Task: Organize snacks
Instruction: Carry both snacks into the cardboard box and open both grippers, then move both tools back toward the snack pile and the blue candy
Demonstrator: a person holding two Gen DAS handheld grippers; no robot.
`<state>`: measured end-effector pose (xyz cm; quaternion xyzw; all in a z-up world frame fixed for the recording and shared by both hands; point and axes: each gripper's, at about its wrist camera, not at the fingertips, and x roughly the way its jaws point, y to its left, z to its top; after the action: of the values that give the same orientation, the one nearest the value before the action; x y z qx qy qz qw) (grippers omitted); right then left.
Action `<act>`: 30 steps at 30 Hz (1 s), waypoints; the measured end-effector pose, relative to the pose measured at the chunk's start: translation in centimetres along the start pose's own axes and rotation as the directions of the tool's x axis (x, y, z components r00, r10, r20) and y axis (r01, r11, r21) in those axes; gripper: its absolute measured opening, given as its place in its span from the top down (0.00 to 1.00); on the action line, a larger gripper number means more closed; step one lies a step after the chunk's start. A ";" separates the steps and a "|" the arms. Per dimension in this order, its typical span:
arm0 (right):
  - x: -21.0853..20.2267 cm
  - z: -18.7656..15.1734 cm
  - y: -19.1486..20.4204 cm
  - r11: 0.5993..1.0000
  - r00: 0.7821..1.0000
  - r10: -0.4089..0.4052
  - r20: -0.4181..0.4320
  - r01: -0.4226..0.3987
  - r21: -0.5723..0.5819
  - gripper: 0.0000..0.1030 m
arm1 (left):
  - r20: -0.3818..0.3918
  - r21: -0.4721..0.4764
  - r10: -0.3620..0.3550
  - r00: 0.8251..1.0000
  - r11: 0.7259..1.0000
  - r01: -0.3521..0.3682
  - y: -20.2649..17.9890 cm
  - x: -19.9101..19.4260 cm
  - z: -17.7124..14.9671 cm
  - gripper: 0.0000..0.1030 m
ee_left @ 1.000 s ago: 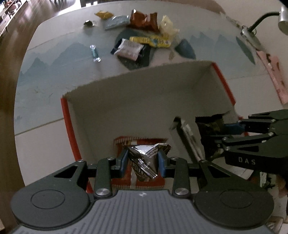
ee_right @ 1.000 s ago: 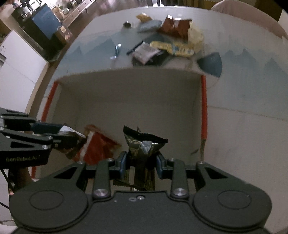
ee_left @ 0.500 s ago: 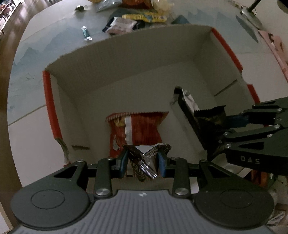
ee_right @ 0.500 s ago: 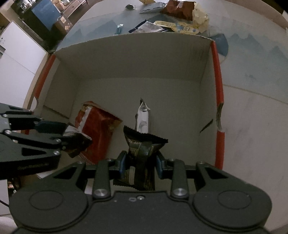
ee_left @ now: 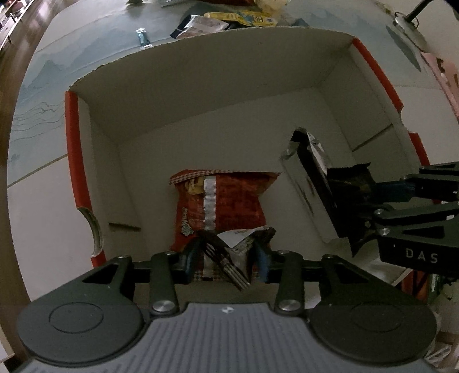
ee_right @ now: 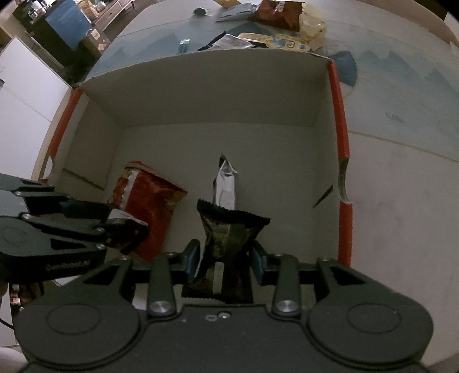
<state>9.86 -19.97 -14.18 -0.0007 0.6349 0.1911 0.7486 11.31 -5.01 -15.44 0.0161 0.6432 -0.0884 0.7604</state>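
A cardboard box with red edges (ee_left: 71,137) (ee_right: 338,120) stands open on the table. Inside lie a red chip bag (ee_left: 229,200) (ee_right: 146,200) and a silver-black packet (ee_left: 307,169) (ee_right: 225,186). My left gripper (ee_left: 226,258) is shut on a small silver-dark foil snack packet (ee_left: 235,246), held inside the box above the red bag; it also shows in the right wrist view (ee_right: 123,226). My right gripper (ee_right: 225,258) is shut on a dark snack packet (ee_right: 229,226), held inside the box; it shows at the right of the left wrist view (ee_left: 355,189).
Beyond the box's far wall, several loose snacks lie on the blue-patterned tablecloth: a yellow packet (ee_right: 275,41), a brown bag (ee_right: 278,14), a white packet (ee_left: 206,24), a small blue candy (ee_left: 142,36). A lamp base (ee_left: 404,25) stands at far right.
Both grippers have moved forward and down into the box with their packets. The box's inside now fills both views, and the loose snacks have slid to the top edge.
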 end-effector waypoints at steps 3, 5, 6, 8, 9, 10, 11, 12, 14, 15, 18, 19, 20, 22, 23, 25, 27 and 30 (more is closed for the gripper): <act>-0.1 -0.1 0.0 1.000 1.000 -0.004 0.005 0.004 0.002 0.60 | 0.018 0.011 -0.008 1.000 1.000 0.008 0.0 -0.4 -0.6 0.55; -0.3 -0.3 0.0 1.000 1.000 0.003 0.011 -0.003 0.003 0.56 | 0.034 0.024 -0.006 0.999 1.000 0.005 -0.4 -1.0 -1.2 0.52; -0.4 -0.3 0.0 1.000 1.000 0.006 0.013 -0.006 0.003 0.56 | 0.042 0.030 -0.005 0.999 1.000 0.004 -0.6 -1.2 -1.4 0.50; -0.6 -0.4 0.0 1.000 1.000 0.008 0.020 -0.008 0.001 0.52 | 0.059 0.038 -0.001 0.998 0.999 -0.001 -0.8 -1.7 -1.7 0.46; -0.7 -0.5 0.0 1.000 1.000 0.009 0.025 -0.009 0.001 0.52 | 0.068 0.040 0.000 0.998 0.999 -0.003 -1.1 -2.0 -1.7 0.45; -1.0 -0.6 0.1 1.000 0.999 0.008 0.032 -0.008 0.001 0.49 | 0.077 0.043 0.000 0.997 0.999 -0.003 -1.2 -2.4 -1.8 0.45; -1.1 -0.6 0.2 1.000 0.999 0.005 0.039 -0.005 -0.002 0.43 | 0.086 0.044 0.000 0.996 0.999 -0.004 -1.2 -2.7 -1.9 0.45; -1.5 -0.7 0.2 1.000 0.999 0.000 0.051 0.001 -0.005 0.39 | 0.097 0.047 0.001 0.995 0.999 -0.005 -1.3 -3.1 -2.0 0.45; -2.3 -0.9 0.3 1.000 0.997 -0.005 0.078 0.006 -0.009 0.34 | 0.119 0.051 0.001 0.993 0.999 -0.007 -1.3 -3.8 -2.2 0.45; -2.7 -1.0 0.4 1.000 0.996 -0.007 0.086 0.008 -0.012 0.34 | 0.129 0.052 0.000 0.992 0.999 -0.007 -1.4 -4.2 -2.3 0.45; -3.8 -1.1 0.5 1.000 0.994 -0.001 0.110 0.002 -0.010 0.30 | 0.162 0.054 -0.006 0.987 0.999 -0.002 -1.3 -5.5 -2.6 0.45; -4.2 -1.2 0.5 1.000 0.993 -0.001 0.119 0.002 -0.010 0.29 | 0.172 0.055 -0.009 0.985 0.998 -0.001 -1.3 -5.8 -2.7 0.45; -4.7 -1.2 0.6 1.000 0.991 0.000 0.130 0.002 -0.013 0.27 | 0.184 0.056 -0.010 0.983 0.998 0.000 -1.3 -6.3 -2.7 0.45; -5.6 -1.1 0.7 1.000 0.989 0.001 0.149 0.001 -0.016 0.24 | 0.205 0.054 -0.011 0.979 0.999 0.000 -1.3 -7.2 -2.5 0.45; -6.1 -1.1 0.8 1.000 0.987 0.001 0.160 0.002 -0.018 0.22 | 0.217 0.055 -0.013 0.976 0.998 0.001 -1.3 -7.7 -2.5 0.44; -7.1 -1.0 1.0 1.000 0.983 0.002 0.182 0.002 -0.026 0.22 | 0.242 0.053 -0.013 0.970 0.999 0.001 -1.1 -8.8 -2.4 0.43; -8.1 -0.9 1.3 0.999 0.979 0.001 0.206 0.007 -0.038 0.19 | 0.269 0.055 -0.014 0.963 0.998 -0.001 -1.0 -9.8 -2.3 0.42; -9.6 -0.5 1.8 0.998 0.970 0.001 0.242 0.013 -0.057 0.15 | 0.310 0.064 -0.010 0.951 0.998 -0.011 -0.9 -11.4 -2.0 0.42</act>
<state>7.75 -21.15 -4.72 -0.0011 0.5333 0.2059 0.8205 7.45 -4.31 -4.54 0.0269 0.5124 -0.1106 0.8512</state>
